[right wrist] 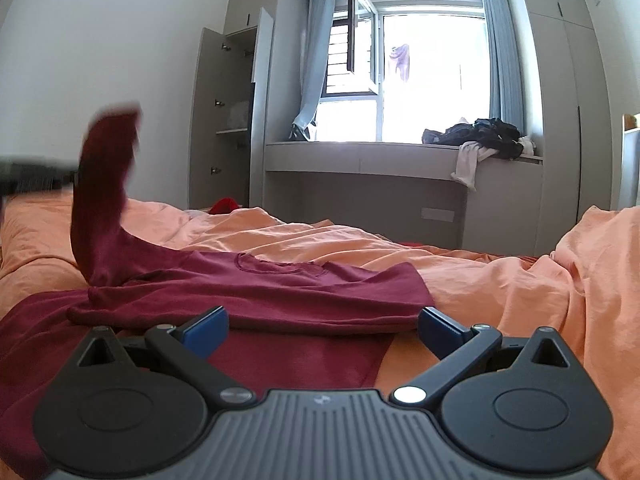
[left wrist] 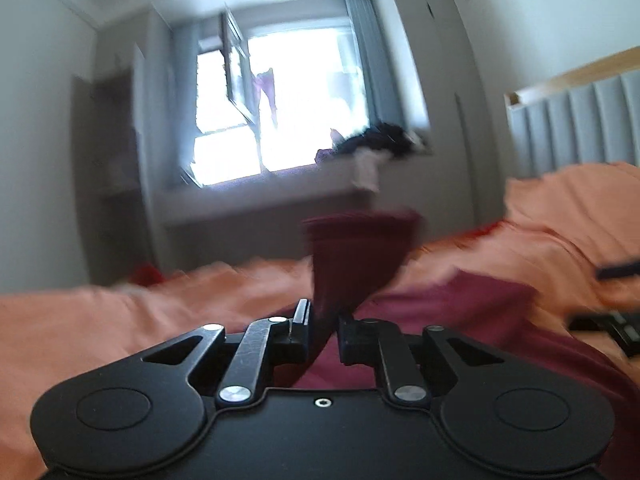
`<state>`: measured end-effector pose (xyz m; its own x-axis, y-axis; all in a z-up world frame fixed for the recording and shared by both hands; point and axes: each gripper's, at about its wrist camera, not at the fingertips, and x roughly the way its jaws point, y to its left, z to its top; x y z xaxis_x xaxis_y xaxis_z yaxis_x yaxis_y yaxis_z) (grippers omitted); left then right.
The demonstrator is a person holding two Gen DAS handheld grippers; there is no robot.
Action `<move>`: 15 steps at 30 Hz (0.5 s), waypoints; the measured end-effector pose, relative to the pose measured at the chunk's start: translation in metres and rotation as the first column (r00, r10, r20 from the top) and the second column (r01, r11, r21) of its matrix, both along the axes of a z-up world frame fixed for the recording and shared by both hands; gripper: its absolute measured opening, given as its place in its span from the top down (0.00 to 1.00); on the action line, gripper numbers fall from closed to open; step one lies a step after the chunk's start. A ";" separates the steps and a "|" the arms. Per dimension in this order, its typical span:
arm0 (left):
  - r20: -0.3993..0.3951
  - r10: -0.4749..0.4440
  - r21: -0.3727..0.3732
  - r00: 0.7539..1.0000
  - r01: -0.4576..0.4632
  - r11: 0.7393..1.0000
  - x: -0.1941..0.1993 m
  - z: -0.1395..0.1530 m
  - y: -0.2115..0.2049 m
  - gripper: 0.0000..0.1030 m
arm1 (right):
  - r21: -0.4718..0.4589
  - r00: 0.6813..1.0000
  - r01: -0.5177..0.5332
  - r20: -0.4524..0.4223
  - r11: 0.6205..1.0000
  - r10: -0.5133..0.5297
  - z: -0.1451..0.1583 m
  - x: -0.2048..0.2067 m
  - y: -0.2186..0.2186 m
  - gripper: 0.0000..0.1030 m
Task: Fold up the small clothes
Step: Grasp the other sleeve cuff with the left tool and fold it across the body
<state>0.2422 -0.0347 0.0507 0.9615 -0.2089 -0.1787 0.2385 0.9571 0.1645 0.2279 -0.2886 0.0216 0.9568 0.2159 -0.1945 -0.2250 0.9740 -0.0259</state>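
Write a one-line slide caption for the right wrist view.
Open right gripper hovers over dark red long-sleeved shirt on orange bedsheet; one sleeve is lifted.

a plain maroon shirt [right wrist: 256, 292] lies on a plain orange duvet [right wrist: 500, 280]. the right gripper [right wrist: 322, 326] has blue pads on black arms; the left gripper [left wrist: 324, 332] is all black. grey-blue curtains [right wrist: 502, 52], grey cabinets [right wrist: 560, 120].

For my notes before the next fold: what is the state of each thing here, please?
maroon shirt: lying on bed, one sleeve lifted
left gripper: shut on sleeve
right gripper: open, empty
window: open
wardrobe door: open
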 end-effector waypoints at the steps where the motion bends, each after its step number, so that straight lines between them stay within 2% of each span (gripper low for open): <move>1: -0.029 -0.017 0.000 0.999 0.017 1.000 0.001 -0.010 -0.001 0.83 | 0.002 1.000 0.003 0.003 1.000 -0.003 0.001 -0.001 -0.001 0.00; 5: -0.115 -0.058 0.035 0.992 0.063 0.997 -0.007 -0.042 -0.005 0.80 | 0.013 1.000 -0.003 0.000 1.000 0.003 0.001 -0.003 -0.003 0.00; 7: -0.143 -0.070 0.032 0.987 0.075 0.997 -0.013 -0.049 0.000 0.73 | 0.016 1.000 -0.011 -0.003 1.000 0.011 0.001 -0.004 -0.002 0.00; 9: -0.177 -0.100 0.016 0.979 0.105 0.994 -0.018 -0.052 0.002 0.60 | 0.019 1.000 -0.020 -0.008 1.000 0.020 0.000 -0.004 -0.001 0.00; 11: -0.201 -0.129 0.002 0.971 0.132 0.991 -0.023 -0.051 0.010 0.55 | 0.025 0.999 -0.032 -0.015 0.999 0.033 -0.001 -0.003 0.001 0.00; 15: -0.222 -0.108 -0.023 0.969 0.105 0.994 -0.032 -0.041 0.027 0.40 | 0.038 0.998 -0.063 -0.026 0.997 0.064 -0.005 -0.002 0.007 0.00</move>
<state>0.2105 -0.0081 0.0092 0.8698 -0.3110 -0.3830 0.3685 0.9257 0.0852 0.2256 -0.2813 0.0171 0.9354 0.2836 -0.2112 -0.2866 0.9579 0.0171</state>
